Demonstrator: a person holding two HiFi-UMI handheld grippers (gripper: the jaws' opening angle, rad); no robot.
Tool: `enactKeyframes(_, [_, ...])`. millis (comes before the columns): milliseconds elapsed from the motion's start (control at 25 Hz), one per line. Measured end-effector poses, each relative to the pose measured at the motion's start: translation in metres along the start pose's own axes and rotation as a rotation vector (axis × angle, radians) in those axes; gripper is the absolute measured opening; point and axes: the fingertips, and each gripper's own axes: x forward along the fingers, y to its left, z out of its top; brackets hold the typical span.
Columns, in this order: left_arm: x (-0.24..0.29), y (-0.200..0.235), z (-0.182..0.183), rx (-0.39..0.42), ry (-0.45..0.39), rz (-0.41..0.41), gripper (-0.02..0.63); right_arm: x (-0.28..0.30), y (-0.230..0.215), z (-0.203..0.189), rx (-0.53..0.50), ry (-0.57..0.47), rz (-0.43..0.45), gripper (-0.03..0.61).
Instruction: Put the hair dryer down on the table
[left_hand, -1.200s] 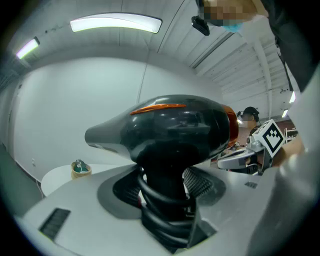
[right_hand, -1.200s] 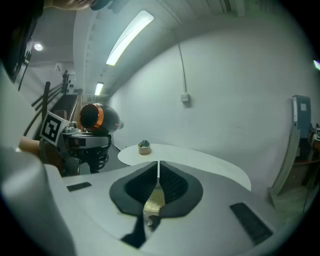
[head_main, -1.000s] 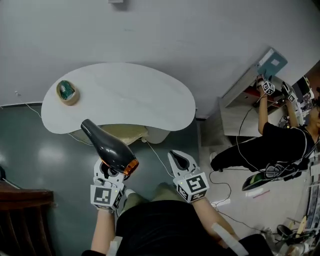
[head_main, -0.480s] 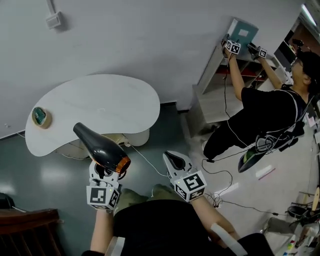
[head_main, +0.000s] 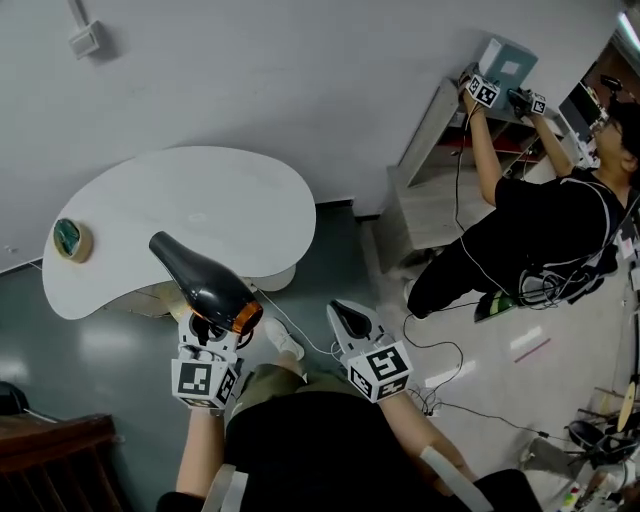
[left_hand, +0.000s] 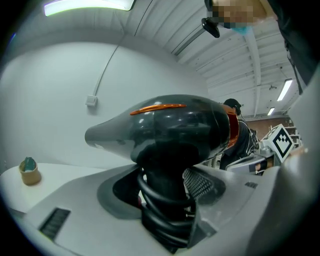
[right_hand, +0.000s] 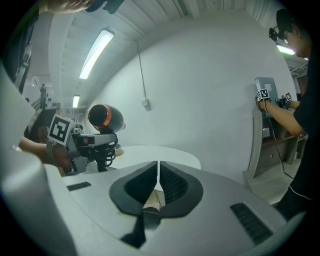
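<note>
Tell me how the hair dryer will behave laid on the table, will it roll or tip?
The hair dryer has a round, glossy barrel, so it probably rocks or slides. Its handle, wrapped in cord, should stop a full roll. Stood upright, it likely tips: top-heavy.

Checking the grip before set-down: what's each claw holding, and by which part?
Left claw holds the hair dryer by its cord-wrapped handle; right claw is shut, empty.

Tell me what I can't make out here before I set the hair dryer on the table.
- Left gripper view: the handle and wound cord of the hair dryer cover where the left tool grips.
- Head view: the nozzle overlaps the near edge of the table; the gap between them cannot be read.
- Head view: the teal-and-tan object on the table is too small to identify.
</note>
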Motion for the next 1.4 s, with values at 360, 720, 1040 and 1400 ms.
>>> enactKeyframes(360, [0.095,0.068,-0.011,-0.052,0.035,0.01,0.263,0.117,-0.05,0.024,-0.026,0.081,0.026,0.026])
enactKeyframes(720, [0.15,0.157,-0.02,-0.078,0.077,0.053,0.264,0.239,-0.057,0.053,-0.062,0.135,0.091,0.026])
enactKeyframes(1040, [0.149,0.198,-0.038,-0.106,0.113,0.144,0.264,0.299,-0.047,0.067,-0.103,0.163,0.187,0.026])
enactKeyframes(1400, [0.153,0.224,-0.059,-0.201,0.158,0.356,0.263,0.364,-0.042,0.077,-0.185,0.247,0.413,0.026])
